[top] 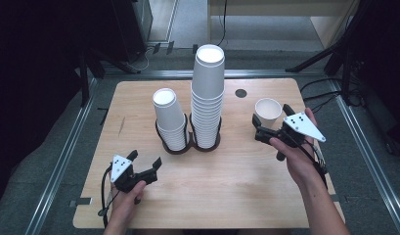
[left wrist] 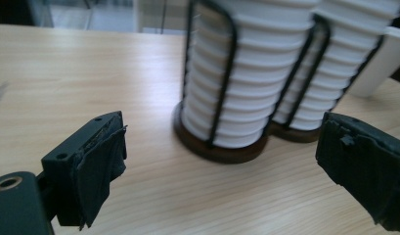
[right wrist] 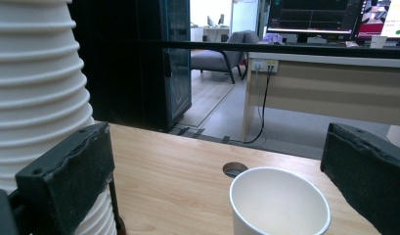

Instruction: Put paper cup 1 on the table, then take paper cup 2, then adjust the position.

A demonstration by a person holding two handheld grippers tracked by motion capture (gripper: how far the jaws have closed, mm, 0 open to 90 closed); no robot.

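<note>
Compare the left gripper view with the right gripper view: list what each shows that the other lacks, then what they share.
Left gripper view alone: the dark round bases of the cup holder, with black wire uprights around two stacks, and the left hand-held gripper with its jaws wide apart and nothing between them.

Right gripper view alone: a single paper cup standing open-mouthed between the spread jaws of the right hand-held gripper, a round hole in the tabletop, and an office with a chair and monitors beyond.

Both: the wooden table and a ribbed stack of white cups.

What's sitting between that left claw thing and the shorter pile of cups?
Nothing: in the high view, bare wooden table separates the left gripper from the shorter cup stack. The left gripper view shows the same.
</note>
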